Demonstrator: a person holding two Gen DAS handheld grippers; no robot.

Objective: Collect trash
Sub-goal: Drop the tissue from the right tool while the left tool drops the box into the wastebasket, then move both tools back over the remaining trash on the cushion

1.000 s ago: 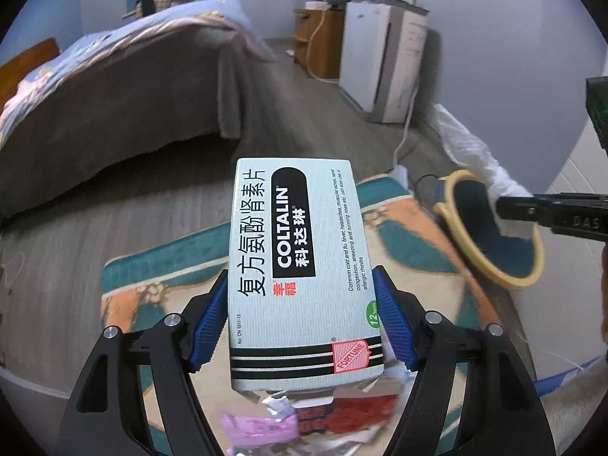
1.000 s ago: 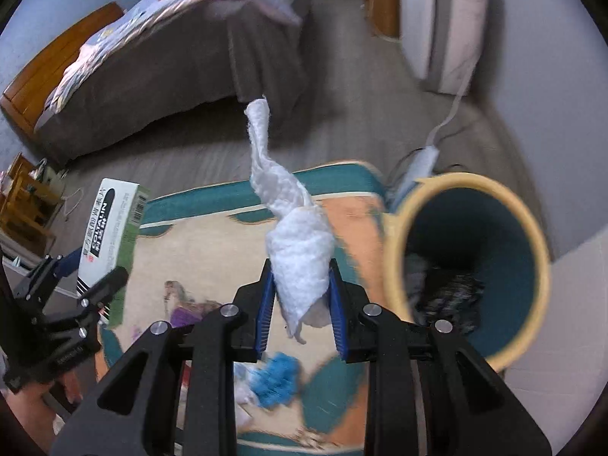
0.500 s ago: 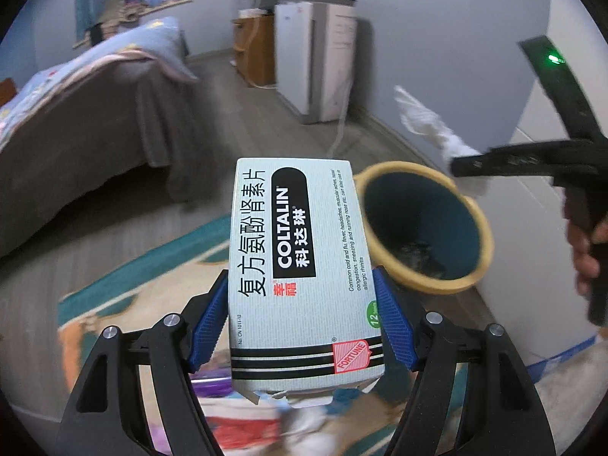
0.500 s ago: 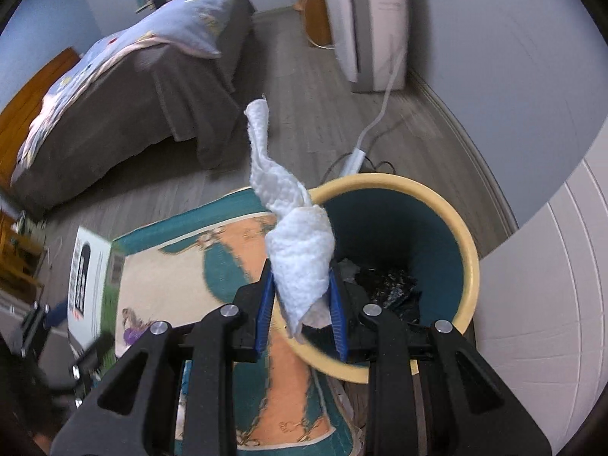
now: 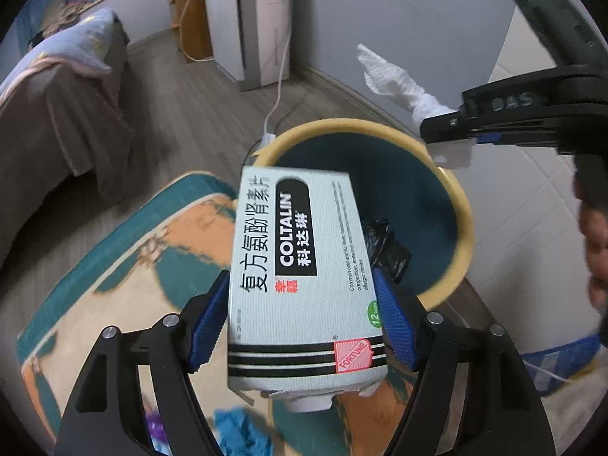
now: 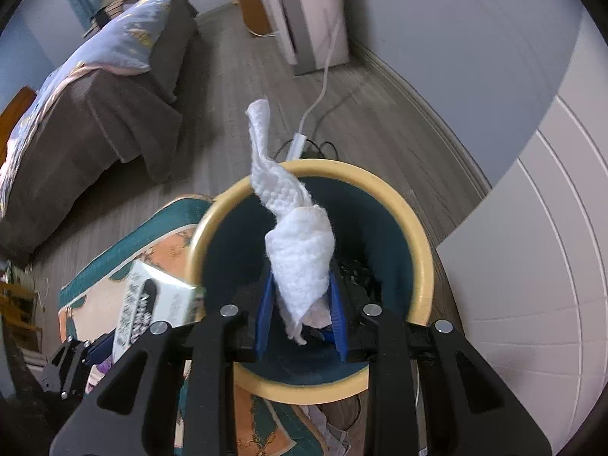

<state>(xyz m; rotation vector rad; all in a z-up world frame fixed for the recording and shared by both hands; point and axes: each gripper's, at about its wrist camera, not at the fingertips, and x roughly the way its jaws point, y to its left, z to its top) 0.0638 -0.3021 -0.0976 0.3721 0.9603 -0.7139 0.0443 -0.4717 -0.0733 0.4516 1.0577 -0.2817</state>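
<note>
My left gripper (image 5: 302,323) is shut on a white Coltalin medicine box (image 5: 300,277), held at the near left edge of the yellow-rimmed teal trash bin (image 5: 461,205). My right gripper (image 6: 302,300) is shut on a crumpled white paper towel (image 6: 300,254) and holds it right over the open bin (image 6: 423,262). The towel (image 5: 395,87) and right gripper also show at the right of the left wrist view. The box (image 6: 152,304) and left gripper appear at the lower left of the right wrist view. A black bag (image 5: 383,243) lies inside the bin.
The bin stands at the corner of a teal and orange rug (image 5: 152,250), near a white wall (image 6: 532,266). A bed (image 6: 95,95) is at the left, a white appliance (image 5: 250,19) with a cord and plug (image 6: 300,140) behind. Blue scraps (image 5: 243,433) lie on the rug.
Both grippers have moved towards the bin. The paper towel is now directly over the bin's opening, and the box has come up to the bin's rim. Both grips stay shut.
</note>
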